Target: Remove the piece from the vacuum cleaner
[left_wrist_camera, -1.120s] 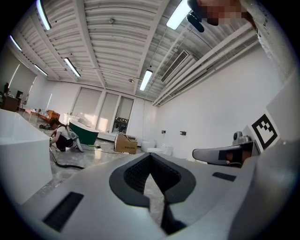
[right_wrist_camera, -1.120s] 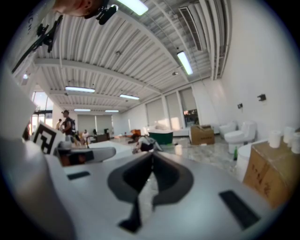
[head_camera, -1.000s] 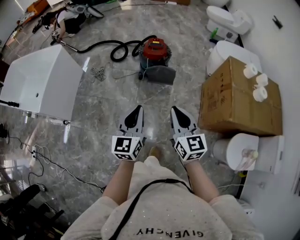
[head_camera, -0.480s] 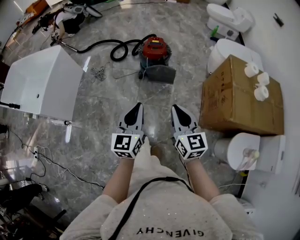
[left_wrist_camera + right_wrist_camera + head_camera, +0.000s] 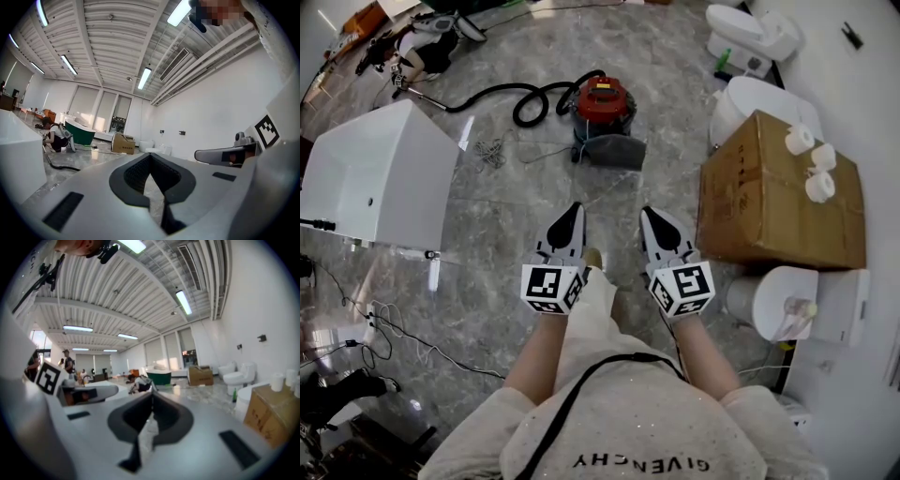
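A red canister vacuum cleaner (image 5: 604, 100) stands on the marble floor ahead of me, with a grey piece (image 5: 616, 150) at its front and a black hose (image 5: 525, 97) curling off to the left. My left gripper (image 5: 572, 212) and right gripper (image 5: 651, 217) are held side by side at waist height, well short of the vacuum. Both are shut with nothing between the jaws. In the left gripper view the left gripper (image 5: 150, 157) points level across the room; in the right gripper view the right gripper (image 5: 151, 395) does the same.
A white cabinet (image 5: 380, 169) stands at the left, a large cardboard box (image 5: 776, 195) with paper rolls at the right. Toilets (image 5: 754, 37) line the right wall. Cables (image 5: 384, 323) trail over the floor at the lower left. A person crouches at the far left (image 5: 427, 47).
I have stepped forward; the vacuum and the box sit slightly lower and nearer in the head view. Both grippers stay shut and keep their side-by-side pose.
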